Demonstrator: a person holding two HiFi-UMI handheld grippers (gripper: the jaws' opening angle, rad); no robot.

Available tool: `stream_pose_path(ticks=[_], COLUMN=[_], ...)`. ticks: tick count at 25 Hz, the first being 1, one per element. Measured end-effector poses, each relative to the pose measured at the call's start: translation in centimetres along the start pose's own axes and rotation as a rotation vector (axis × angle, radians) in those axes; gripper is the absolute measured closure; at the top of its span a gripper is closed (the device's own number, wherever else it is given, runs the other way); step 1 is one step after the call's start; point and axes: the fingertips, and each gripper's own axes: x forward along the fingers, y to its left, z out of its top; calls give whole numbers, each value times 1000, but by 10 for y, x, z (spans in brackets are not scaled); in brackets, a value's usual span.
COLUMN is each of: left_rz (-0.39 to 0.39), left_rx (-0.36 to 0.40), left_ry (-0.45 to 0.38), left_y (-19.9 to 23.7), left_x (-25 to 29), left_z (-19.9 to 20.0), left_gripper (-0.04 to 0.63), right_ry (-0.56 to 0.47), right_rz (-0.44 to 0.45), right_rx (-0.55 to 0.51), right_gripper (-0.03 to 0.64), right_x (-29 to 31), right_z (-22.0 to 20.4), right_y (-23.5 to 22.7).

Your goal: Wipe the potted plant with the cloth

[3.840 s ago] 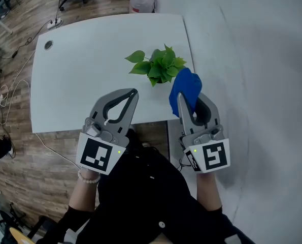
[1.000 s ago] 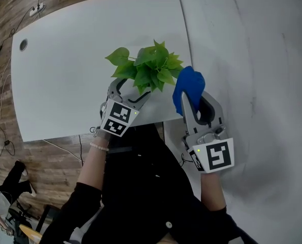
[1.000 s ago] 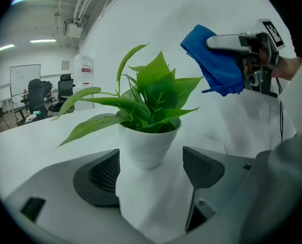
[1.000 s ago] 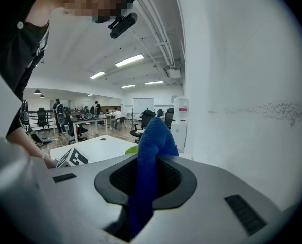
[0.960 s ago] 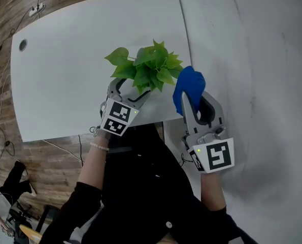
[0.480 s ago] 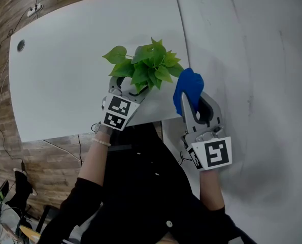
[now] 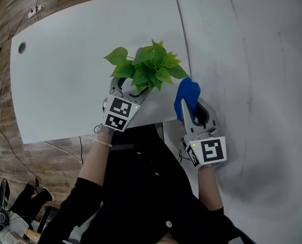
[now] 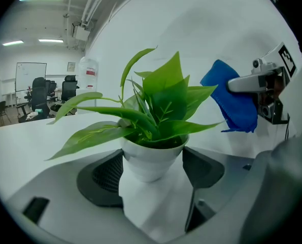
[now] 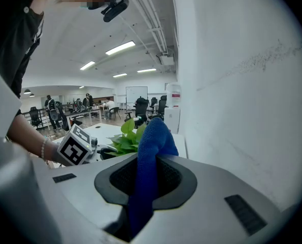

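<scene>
A: Blue cloth is pinched tight in right gripper; potted plant is set near table edge, pot clasped between left gripper jaws, seemingly touching.
B: Pot should be held steady; leaves wiped gently, base to tip.

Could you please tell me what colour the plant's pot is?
White; the pot shows best in the left gripper view, between the jaws.
</scene>
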Motion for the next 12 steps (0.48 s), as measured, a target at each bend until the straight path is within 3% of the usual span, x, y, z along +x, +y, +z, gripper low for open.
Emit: stream_pose_path(ticks=[8,12], left_rz=[-10,-13], left_rx=[15,20], left_ry=[15,28], left_y=[1,0], left_x=[0,1], left_z=[-1,-1], left_gripper=[221,221], right_ry=[111,159], right_rz=[28,48], right_rx=[195,233], right_gripper=[528,528], right_x=[19,33], right_z=[-59,-85], right_y=[3,3])
